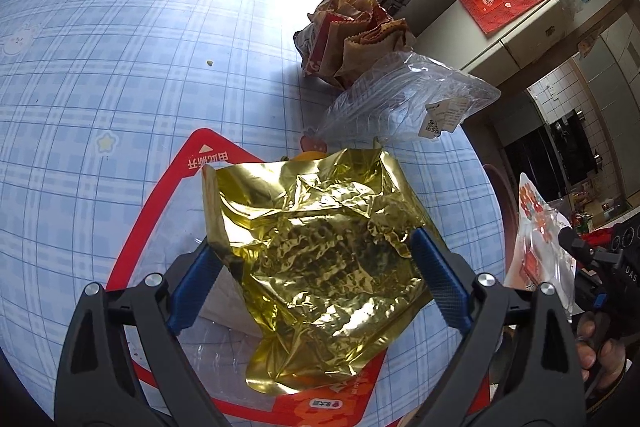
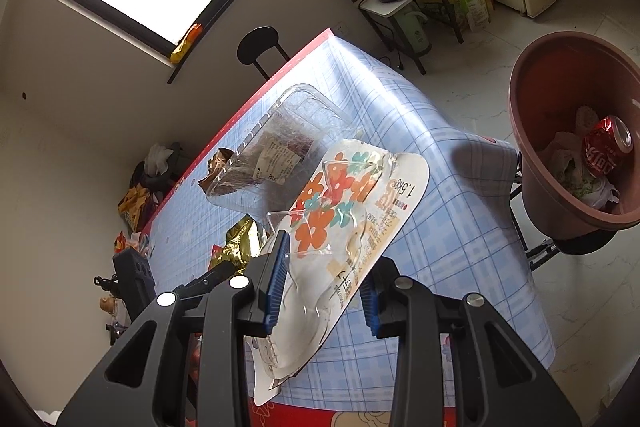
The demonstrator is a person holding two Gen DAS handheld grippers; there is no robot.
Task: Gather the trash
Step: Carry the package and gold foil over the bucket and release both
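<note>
A crumpled gold foil bag [image 1: 320, 247] lies on a flat red-rimmed package [image 1: 168, 187] on the blue checked table [image 1: 120, 67]. My left gripper [image 1: 313, 241] is open and straddles the bag, one blue pad at each side edge; I see no clear squeeze. The foil also shows in the right wrist view [image 2: 240, 243]. My right gripper [image 2: 324, 259] is shut on a clear plastic package printed with orange flowers [image 2: 340, 203], held above the table. That flowered package [image 1: 536, 227] also appears at the right edge of the left wrist view.
A clear plastic bag [image 1: 400, 99] and brown and red paper wrappers [image 1: 352, 35] lie further back on the table. A clear clamshell box [image 2: 304, 115] sits mid-table. A brown bin [image 2: 520, 99] beyond the table's right edge holds a red can [image 2: 608, 147] and other waste.
</note>
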